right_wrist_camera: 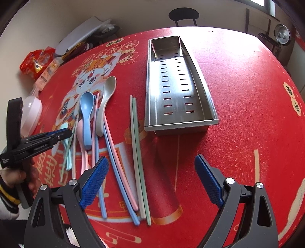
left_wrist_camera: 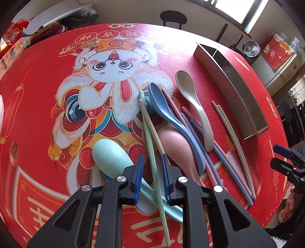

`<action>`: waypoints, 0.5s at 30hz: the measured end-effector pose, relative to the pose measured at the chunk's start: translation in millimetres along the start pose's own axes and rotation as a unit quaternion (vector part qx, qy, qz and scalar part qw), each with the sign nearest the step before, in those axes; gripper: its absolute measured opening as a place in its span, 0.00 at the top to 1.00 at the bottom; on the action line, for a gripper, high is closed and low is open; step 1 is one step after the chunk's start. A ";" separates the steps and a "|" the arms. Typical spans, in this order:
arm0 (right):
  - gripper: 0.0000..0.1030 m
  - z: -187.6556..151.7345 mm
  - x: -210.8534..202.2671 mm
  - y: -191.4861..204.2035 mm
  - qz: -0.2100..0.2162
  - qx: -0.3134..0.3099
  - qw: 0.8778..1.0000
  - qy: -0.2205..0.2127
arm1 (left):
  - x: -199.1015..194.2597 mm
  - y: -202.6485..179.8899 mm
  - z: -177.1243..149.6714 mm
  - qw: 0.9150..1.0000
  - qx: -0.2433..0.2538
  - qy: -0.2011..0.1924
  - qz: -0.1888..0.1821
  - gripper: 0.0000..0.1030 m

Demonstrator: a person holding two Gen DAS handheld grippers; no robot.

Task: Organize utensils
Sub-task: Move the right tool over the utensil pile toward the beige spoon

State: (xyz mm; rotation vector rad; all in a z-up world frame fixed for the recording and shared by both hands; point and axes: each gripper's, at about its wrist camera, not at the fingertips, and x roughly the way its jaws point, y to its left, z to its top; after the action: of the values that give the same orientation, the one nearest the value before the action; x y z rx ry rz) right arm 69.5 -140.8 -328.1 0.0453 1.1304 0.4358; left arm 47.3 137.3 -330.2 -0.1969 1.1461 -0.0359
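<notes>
Pastel spoons and chopsticks lie piled on the red mat. In the left wrist view I see a mint spoon [left_wrist_camera: 112, 158], pink spoon [left_wrist_camera: 177, 145], blue spoon [left_wrist_camera: 162, 105], beige spoon [left_wrist_camera: 190, 91] and a green chopstick [left_wrist_camera: 152, 152] with a beige one beside it. My left gripper [left_wrist_camera: 152, 167] is open, low over them, with its jaws either side of the green chopstick. My right gripper [right_wrist_camera: 151, 177] is wide open and empty above the mat, near a green and beige chopstick pair [right_wrist_camera: 137, 152]. The steel utensil tray [right_wrist_camera: 207, 99] stands empty.
Pink and blue chopsticks [right_wrist_camera: 114, 152] lie between the spoons and the pair. Snack bags [right_wrist_camera: 38, 61] and a grey lid [right_wrist_camera: 83, 34] sit at the table's far left. A white dish [right_wrist_camera: 30, 112] is at the left edge. A black chair [right_wrist_camera: 184, 14] stands behind.
</notes>
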 end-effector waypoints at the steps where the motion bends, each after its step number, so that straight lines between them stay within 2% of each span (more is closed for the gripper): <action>1: 0.32 0.5 2.0 -1.0 -0.003 0.002 1.000 0.005 | 1.6 0.3 0.0 1.000 0.000 0.001 0.001 0.82; 10: 0.32 1.9 5.7 2.7 -0.002 -0.003 1.000 0.009 | 10.1 -2.0 2.4 1.000 0.003 0.005 0.004 0.82; 15: 0.38 5.0 7.6 8.9 0.006 -0.016 1.000 0.014 | 12.8 -2.8 4.4 1.000 0.004 0.001 0.006 0.82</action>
State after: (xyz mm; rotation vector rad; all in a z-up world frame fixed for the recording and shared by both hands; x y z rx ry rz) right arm 73.8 -129.1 -330.2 0.0192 1.1512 0.4664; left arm 56.7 133.5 -339.4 -0.1832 1.1486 -0.0305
